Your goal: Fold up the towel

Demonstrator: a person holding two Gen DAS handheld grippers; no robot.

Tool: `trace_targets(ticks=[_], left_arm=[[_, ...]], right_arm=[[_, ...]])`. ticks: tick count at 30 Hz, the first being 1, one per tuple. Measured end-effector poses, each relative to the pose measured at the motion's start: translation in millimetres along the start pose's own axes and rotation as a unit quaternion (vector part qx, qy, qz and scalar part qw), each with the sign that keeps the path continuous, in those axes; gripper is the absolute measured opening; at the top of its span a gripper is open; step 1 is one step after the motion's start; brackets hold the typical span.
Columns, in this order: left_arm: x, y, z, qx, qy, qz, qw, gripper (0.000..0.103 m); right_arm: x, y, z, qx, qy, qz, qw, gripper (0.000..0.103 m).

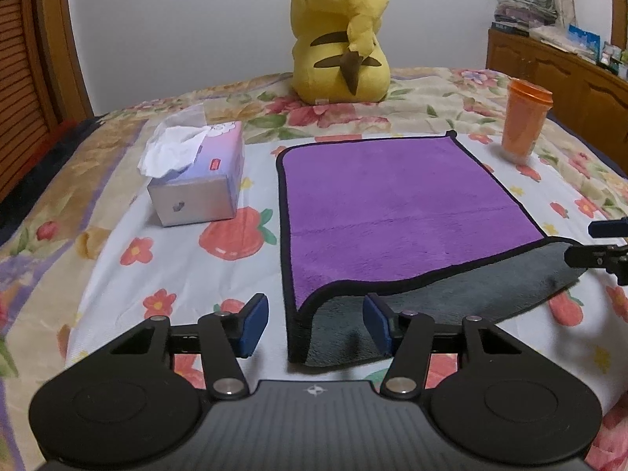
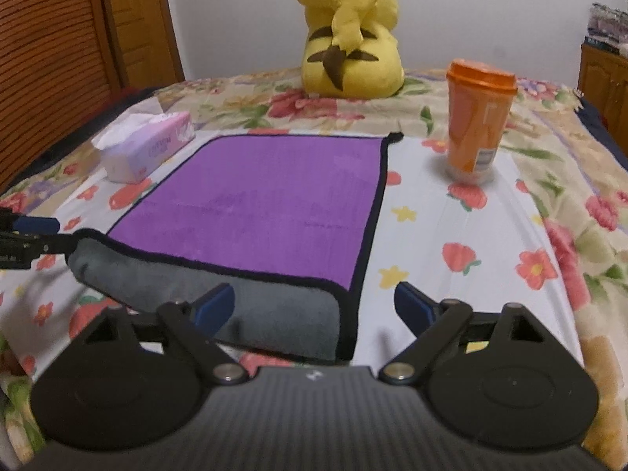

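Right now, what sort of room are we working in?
Most likely a bedroom. The towel lies on a bed with a flowered bedspread, a big yellow plush toy sits at the far end, and a wooden cabinet stands against the wall.

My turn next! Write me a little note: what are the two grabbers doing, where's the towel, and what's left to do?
Left gripper: open, holding nothing, at the towel's near left corner.
Right gripper: open, holding nothing, at the near right corner.
Towel: purple side up on the bed, near edge lying over its grey underside.
Done: towel laid out.
Left: probably grip both near corners and fold.
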State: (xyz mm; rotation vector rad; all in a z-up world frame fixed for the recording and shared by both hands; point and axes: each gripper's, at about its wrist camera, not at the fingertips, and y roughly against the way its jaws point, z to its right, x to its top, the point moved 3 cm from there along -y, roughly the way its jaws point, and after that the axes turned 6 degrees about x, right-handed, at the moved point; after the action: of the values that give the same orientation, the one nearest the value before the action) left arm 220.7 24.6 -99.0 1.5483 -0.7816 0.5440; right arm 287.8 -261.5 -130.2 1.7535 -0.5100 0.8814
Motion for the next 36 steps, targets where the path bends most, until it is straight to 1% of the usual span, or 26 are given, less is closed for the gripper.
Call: trace_targets(ticks=[4, 6, 11, 19, 21, 23, 24, 26, 28, 29, 31, 33, 35, 36], left_arm=[[0.6, -6.7, -2.1, -0.012, 0.011, -0.01, 0.9998, 0.055], [0.5, -9.8, -3.2, -0.016, 0.014, -0.015, 0.9997, 0.05], [-1.0, -13.5, -3.9, -0.018, 0.013, -0.024, 0.9995, 0.047], [-4.1, -16.5, -1.5, -0.016, 0.002, -0.033, 0.9993, 0.047], [-4.7, -18.0, -0.6, -0.016, -0.001, -0.036, 0.9992, 0.047], [-5.2, -19.2, 0.2, -0.015, -0.005, -0.038, 0.9991, 0.047], [-5.6, -19.5, 0.3, -0.015, -0.006, -0.039, 0.9991, 0.047], [-6.1, -20.1, 0.3, -0.015, -0.007, -0.04, 0.9991, 0.047], [-6.7, -20.3, 1.1, -0.016, -0.008, -0.04, 0.999, 0.046], [-6.8, -20.4, 1.5, -0.016, -0.008, -0.041, 0.999, 0.045], [-6.9, -20.9, 1.6, -0.017, -0.009, -0.042, 0.9989, 0.043], [-6.8, -21.4, 1.7, -0.02, -0.008, -0.043, 0.9989, 0.039], [-7.2, -21.7, 1.9, -0.022, -0.008, -0.043, 0.9988, 0.035], [-7.5, -21.8, 2.3, -0.021, -0.008, -0.044, 0.9988, 0.033]], right_arm=[[-1.9, -3.3, 2.2, 0.008, -0.005, -0.012, 1.0, 0.086], [-2.8, -5.3, 3.6, 0.012, -0.009, -0.018, 1.0, 0.084], [-4.3, -8.8, 6.1, 0.021, -0.018, -0.031, 0.999, 0.08], [-5.2, -16.1, 12.7, 0.039, -0.038, -0.048, 0.997, 0.078], [-6.0, -18.7, 14.4, 0.043, -0.043, -0.052, 0.997, 0.074], [-6.5, -19.2, 15.9, 0.048, -0.048, -0.055, 0.996, 0.067], [-6.6, -19.7, 16.2, 0.05, -0.048, -0.056, 0.996, 0.065], [-6.6, -19.6, 15.5, 0.053, -0.045, -0.057, 0.996, 0.059], [-5.6, -19.0, 14.3, 0.054, -0.039, -0.054, 0.996, 0.056], [-5.2, -18.3, 13.7, 0.056, -0.038, -0.054, 0.996, 0.053], [-3.9, -16.8, 12.3, 0.059, -0.034, -0.05, 0.996, 0.052], [-2.5, -15.4, 11.6, 0.062, -0.031, -0.047, 0.996, 0.048], [-1.6, -15.1, 12.6, 0.063, -0.03, -0.045, 0.997, 0.041], [-1.4, -15.1, 13.1, 0.062, -0.03, -0.045, 0.997, 0.039]])
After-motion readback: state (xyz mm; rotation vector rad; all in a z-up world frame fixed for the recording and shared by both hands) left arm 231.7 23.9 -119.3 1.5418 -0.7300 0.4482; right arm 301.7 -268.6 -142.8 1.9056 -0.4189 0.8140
